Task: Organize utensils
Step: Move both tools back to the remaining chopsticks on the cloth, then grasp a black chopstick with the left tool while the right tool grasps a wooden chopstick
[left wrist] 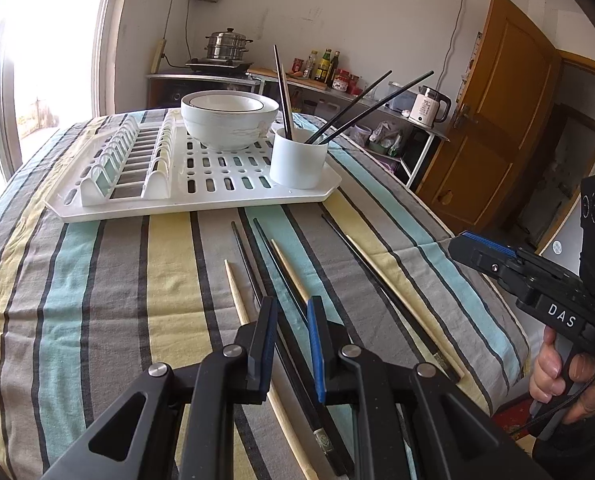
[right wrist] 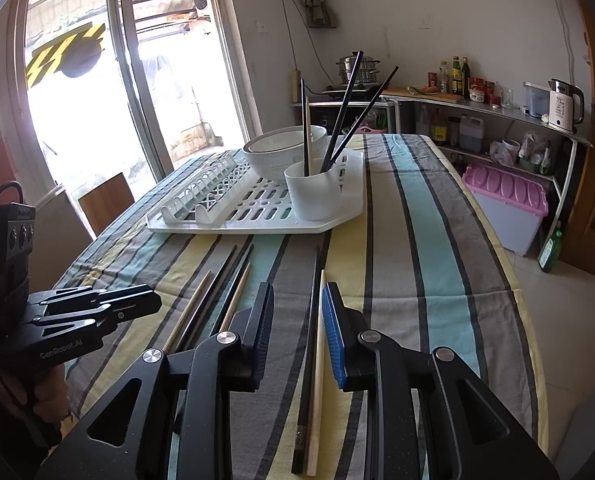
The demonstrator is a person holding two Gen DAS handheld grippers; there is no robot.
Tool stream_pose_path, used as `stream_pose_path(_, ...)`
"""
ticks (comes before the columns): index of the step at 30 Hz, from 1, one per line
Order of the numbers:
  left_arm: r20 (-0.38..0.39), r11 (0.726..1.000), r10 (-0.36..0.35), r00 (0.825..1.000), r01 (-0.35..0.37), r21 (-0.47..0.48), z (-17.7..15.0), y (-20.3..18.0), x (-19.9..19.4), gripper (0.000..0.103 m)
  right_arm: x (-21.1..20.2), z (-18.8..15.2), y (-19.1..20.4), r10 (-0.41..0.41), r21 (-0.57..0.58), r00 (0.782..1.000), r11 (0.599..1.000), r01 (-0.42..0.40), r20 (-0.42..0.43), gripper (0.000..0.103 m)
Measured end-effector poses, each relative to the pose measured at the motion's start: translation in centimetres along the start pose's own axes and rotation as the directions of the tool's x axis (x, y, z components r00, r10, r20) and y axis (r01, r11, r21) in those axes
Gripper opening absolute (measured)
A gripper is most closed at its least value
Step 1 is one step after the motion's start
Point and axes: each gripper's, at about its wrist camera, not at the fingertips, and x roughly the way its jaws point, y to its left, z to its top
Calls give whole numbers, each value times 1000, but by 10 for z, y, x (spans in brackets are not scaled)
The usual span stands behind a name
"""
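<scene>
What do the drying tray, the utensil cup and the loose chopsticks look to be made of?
Drying tray: likely molded white plastic, slotted, semi-matte. Utensil cup: smooth white, plastic or ceramic, unclear. Pale chopsticks: probably bare wood or bamboo. Black chopsticks: smooth and dark, perhaps lacquer or plastic.

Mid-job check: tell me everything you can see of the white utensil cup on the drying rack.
The white utensil cup is a plain, smooth cylinder, plastic or ceramic by its look, standing upright with its mouth open. It sits on the near right corner of the white slotted drying rack, just in front of the stacked white bowls. Three black chopsticks and one pale one lean inside it. Neither gripper touches it.
</scene>
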Motion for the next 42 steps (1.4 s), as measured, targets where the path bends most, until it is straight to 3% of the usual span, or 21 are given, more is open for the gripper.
stream_pose_path(14, -98, 998, 47, 994, -52, -46, 14, 12, 49, 15, 49, 2, -7, 4, -20, 993, 1000, -7, -119, 19)
stream_pose_path(24, -130, 995, 64, 989, -73, -66, 20, 18, 68, 15, 85, 4, -18, -52, -46, 976, 998, 43, -212, 17)
stream_pose_path(35, -144, 994, 92, 985, -99, -42, 30, 13, 80, 15, 107, 8, -13, -81, -121, 961, 991, 50, -264, 17)
stream_pose_path(42, -153, 991, 137, 979, -134, 26, 35, 4, 88, 16, 112, 12, -10, -98, -156, 956, 986, 56, -278, 15)
